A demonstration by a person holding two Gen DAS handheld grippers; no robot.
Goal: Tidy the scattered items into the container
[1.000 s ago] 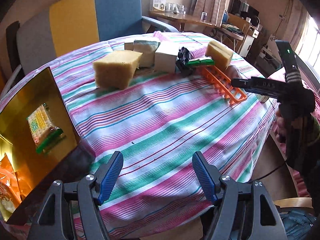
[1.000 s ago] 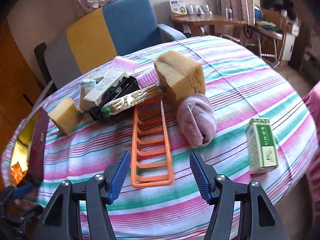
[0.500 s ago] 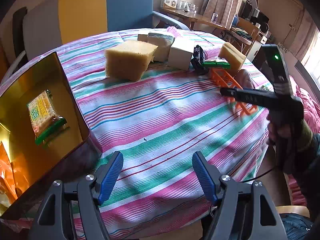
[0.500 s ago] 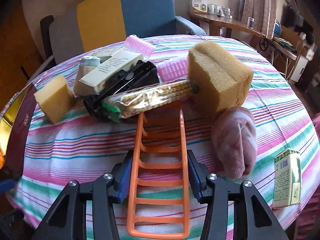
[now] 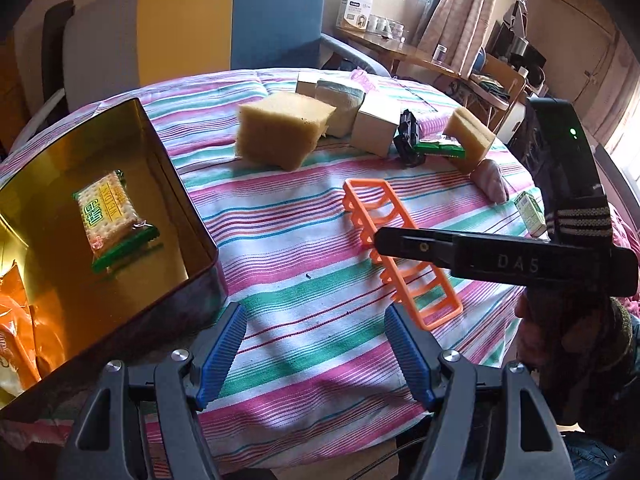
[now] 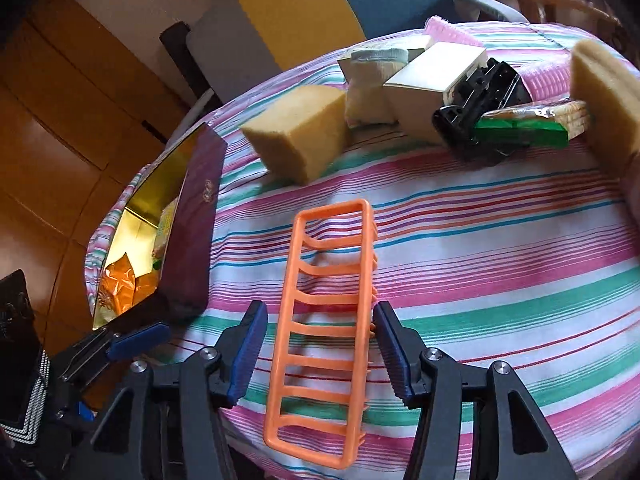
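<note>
An orange plastic rack point(image 6: 326, 312) sits between the pads of my right gripper point(image 6: 316, 354), lifted off the striped tablecloth; it also shows in the left wrist view point(image 5: 396, 248). My left gripper point(image 5: 316, 354) is open and empty above the table's near edge. The gold-lined box point(image 5: 172, 184) stands at the left, holding a cracker packet point(image 5: 108, 216) and orange snack bags point(image 5: 16, 336). A yellow sponge point(image 5: 284, 134), white boxes point(image 5: 376, 124), a black object point(image 5: 410, 138), a second cracker packet point(image 6: 536, 120) and another sponge point(image 5: 470, 140) lie at the back.
A rolled pink cloth point(image 5: 490, 180) and a small green carton point(image 5: 530, 212) lie at the table's right edge. A blue, yellow and grey armchair point(image 5: 224, 28) stands behind the table. The right gripper's black body point(image 5: 500, 260) crosses the right of the left view.
My right gripper closed on the orange rack and carried it left, toward the box. The left gripper stayed open and tilted toward the box.
</note>
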